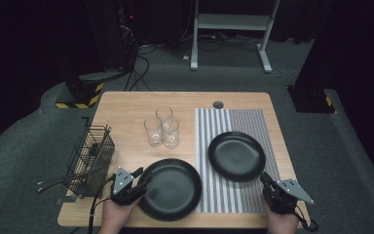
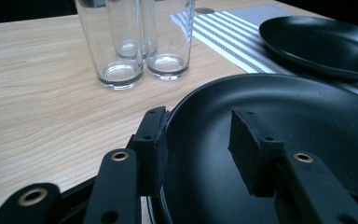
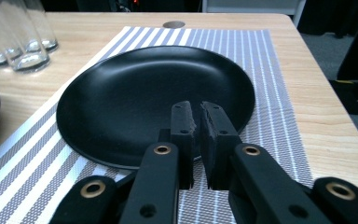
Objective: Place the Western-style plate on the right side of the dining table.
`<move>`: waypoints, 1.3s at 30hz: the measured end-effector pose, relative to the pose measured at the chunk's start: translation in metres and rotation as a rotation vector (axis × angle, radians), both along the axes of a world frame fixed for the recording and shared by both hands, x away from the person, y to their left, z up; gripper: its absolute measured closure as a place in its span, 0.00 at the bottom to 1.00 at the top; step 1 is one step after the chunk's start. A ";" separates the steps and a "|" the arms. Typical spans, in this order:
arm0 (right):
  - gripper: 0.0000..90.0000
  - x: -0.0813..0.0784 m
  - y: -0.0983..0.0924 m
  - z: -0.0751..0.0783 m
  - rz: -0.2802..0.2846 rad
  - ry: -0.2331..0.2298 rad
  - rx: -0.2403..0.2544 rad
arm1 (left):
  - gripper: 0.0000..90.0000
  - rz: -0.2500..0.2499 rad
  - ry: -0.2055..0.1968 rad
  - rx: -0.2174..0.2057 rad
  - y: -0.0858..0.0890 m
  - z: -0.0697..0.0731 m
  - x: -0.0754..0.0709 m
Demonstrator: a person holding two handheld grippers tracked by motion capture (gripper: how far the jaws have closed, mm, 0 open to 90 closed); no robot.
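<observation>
Two black plates are lying on the worktop. The near-left plate (image 1: 169, 189) is being straddled at its rim by the open left hand-held gripper (image 1: 140, 183); the closed, empty right hand-held gripper (image 1: 266, 179) is hovering near the placemat plate (image 1: 236, 156). Squeezing should be done squarely, lifting kept level.

High view: fixed cam above the person's edge of the table (image 1: 126, 105), looks fwd and down, takes in whole tabletop plus floor behind.

Left gripper view: cam rides low on the left gripper (image 2: 200, 140), v. close to the near black plate (image 2: 307, 121), looks along its jaws across the wood toward the glasses (image 2: 140, 42).

Right gripper view: cam on the right gripper (image 3: 196, 126), low, faces across the far black plate (image 3: 135, 93) on the striped mat (image 3: 270, 60) toward the table's far edge.

Shared: both gripper views catch the glasses, the mat, the far plate; high view has all of these.
</observation>
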State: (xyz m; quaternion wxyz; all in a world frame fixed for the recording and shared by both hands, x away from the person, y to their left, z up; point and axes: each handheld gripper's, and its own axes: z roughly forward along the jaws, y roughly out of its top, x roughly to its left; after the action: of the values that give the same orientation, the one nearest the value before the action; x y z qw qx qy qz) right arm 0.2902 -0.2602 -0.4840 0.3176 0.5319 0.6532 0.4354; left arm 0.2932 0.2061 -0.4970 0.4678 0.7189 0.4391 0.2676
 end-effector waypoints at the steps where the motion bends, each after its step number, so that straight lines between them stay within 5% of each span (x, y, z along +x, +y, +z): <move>1: 0.92 0.000 0.003 -0.001 0.006 -0.002 -0.005 | 0.62 -0.001 -0.001 0.001 0.000 0.000 0.000; 25: 0.65 0.010 0.068 0.004 0.222 0.003 -0.022 | 0.52 0.024 0.014 0.052 0.008 -0.001 -0.008; 39: 0.59 0.017 0.104 0.006 0.261 0.044 -0.088 | 0.47 0.031 0.007 0.074 0.008 0.003 -0.008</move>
State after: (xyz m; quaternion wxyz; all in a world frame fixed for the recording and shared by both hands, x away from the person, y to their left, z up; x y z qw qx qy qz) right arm 0.3068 -0.1557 -0.4780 0.2672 0.4373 0.7421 0.4321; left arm 0.2850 0.2145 -0.4939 0.4351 0.7297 0.4418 0.2882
